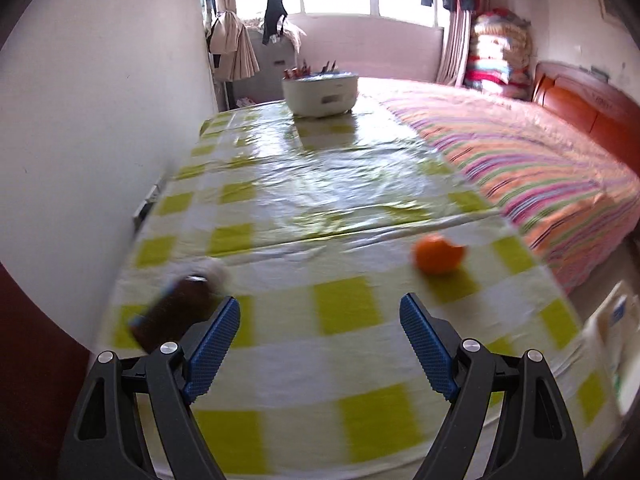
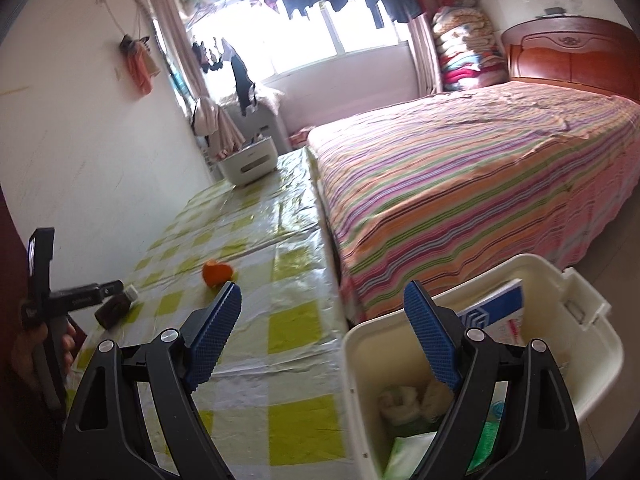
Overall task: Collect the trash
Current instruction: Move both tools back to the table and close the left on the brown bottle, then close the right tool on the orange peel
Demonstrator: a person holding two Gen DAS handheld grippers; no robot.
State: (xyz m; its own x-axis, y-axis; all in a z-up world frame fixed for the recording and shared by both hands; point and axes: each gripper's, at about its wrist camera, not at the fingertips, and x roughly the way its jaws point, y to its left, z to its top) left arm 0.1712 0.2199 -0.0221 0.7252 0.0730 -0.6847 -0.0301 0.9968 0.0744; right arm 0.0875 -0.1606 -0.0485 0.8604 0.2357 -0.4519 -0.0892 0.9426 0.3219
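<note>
Left claw spread w/ nothing between, low centre over the checked counter; brown bottle lies lower left, orange peel centre right. Right claw spread too, above cream bin of trash, lower right, beside striped bed.

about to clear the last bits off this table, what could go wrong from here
The dark bottle lies on its side near the table's wall-side edge, so a nudge from the open left gripper could roll it off. The orange peel is low and curved and may slip between the pads. The bin sits beside the table, so a drop could miss.
</note>
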